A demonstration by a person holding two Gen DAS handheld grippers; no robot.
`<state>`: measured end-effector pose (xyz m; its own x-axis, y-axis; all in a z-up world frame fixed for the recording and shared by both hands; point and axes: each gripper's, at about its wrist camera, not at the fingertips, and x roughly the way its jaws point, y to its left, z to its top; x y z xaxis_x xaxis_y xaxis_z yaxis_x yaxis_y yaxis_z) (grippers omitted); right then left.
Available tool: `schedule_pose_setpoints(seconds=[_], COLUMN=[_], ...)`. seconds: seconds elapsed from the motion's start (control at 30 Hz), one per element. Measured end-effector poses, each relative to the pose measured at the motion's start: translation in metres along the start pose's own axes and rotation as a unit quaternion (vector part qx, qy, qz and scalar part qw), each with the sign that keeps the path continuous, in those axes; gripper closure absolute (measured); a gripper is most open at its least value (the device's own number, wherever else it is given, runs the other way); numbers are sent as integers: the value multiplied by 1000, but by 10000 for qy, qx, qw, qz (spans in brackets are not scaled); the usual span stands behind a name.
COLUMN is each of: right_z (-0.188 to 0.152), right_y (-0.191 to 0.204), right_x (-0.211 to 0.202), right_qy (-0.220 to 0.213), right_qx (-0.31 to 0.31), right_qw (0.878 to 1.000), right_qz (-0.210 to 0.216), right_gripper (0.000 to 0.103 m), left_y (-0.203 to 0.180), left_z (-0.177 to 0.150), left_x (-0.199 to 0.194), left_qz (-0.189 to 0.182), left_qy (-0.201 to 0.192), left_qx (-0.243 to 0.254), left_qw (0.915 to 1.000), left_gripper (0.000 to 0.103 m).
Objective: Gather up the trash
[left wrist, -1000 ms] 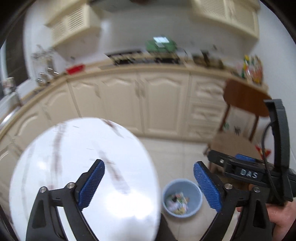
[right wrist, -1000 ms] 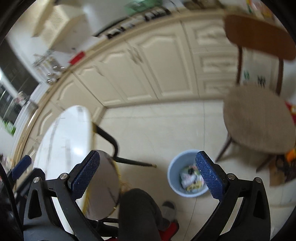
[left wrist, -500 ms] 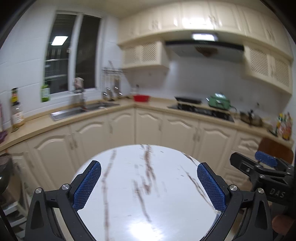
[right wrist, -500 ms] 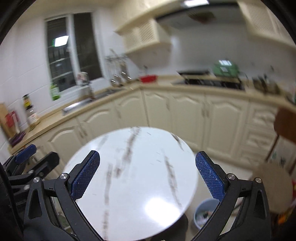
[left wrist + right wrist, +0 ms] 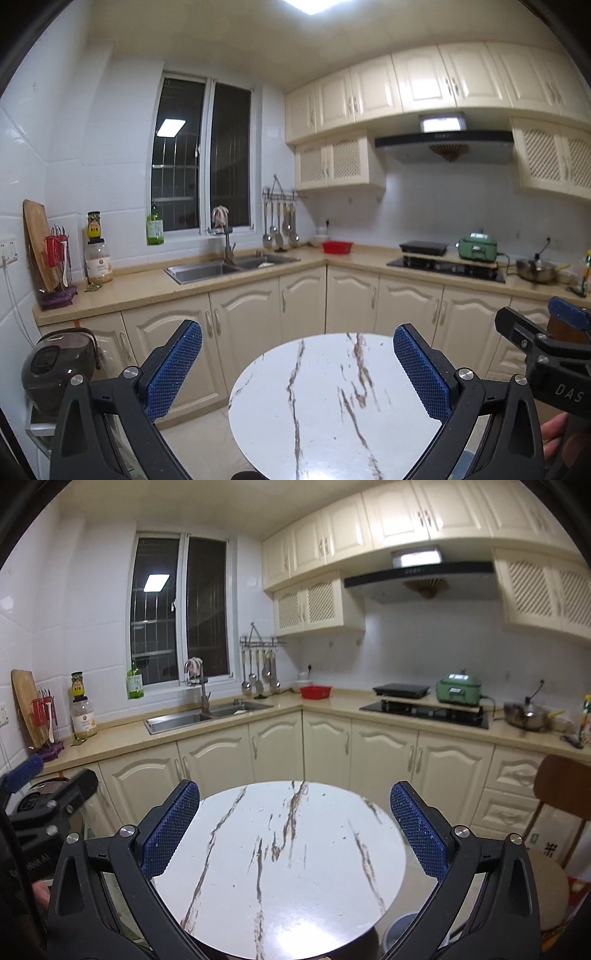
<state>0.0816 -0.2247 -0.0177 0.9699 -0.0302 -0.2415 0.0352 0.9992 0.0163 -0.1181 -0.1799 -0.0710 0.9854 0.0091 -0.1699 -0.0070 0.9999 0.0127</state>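
Left gripper (image 5: 297, 369) and right gripper (image 5: 295, 825) both sit spread wide, holding nothing, at lower frame above the round marble desk (image 5: 280, 867). The blue trash bin (image 5: 400, 932) shows partly at lower right, under the desk edge.

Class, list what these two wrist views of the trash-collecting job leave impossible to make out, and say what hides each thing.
- Blue bin, right wrist view: contents hidden by the round table and gripper frame.
- Bin, left wrist view: not identifiable.
- Bottle labels: too small to read.
- Floor under the table: hidden in both views.
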Motion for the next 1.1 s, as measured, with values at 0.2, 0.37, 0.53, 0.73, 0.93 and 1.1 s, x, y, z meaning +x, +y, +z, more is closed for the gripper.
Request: schedule_pose_setpoints(seconds=[0.2,0.37,0.53,0.73,0.93,1.1], right_z=[6,7,4,0,1,0], right_y=[-1,6,12,11,5,2], right_x=[-33,-41,-37,-33,-31,-31], right_qy=[-319,-379,-300,-245,-245,-226], right_qx=[-36,-72,-83,-87,-38,-22], right_qw=[9994,9992,9995,9997,9997,9997], right_qz=[-121,-106,18,17,-30,-31], right_gripper=[0,0,0,0,0,0], left_y=[0,7,15,24,26,25], left_z=[-34,-46,-40,-9,2,0], left_x=[-38,-63,-57,-32,-27,-27], left_qz=[-108,-52,-12,-52,-21,-101], left_qy=[-168,-140,-28,10,-28,-100], left_qx=[-82,-159,-264,-404,-378,-326], left_qw=[9998,9998,9996,9992,9993,9994], left_gripper=[1,1,1,1,1,1])
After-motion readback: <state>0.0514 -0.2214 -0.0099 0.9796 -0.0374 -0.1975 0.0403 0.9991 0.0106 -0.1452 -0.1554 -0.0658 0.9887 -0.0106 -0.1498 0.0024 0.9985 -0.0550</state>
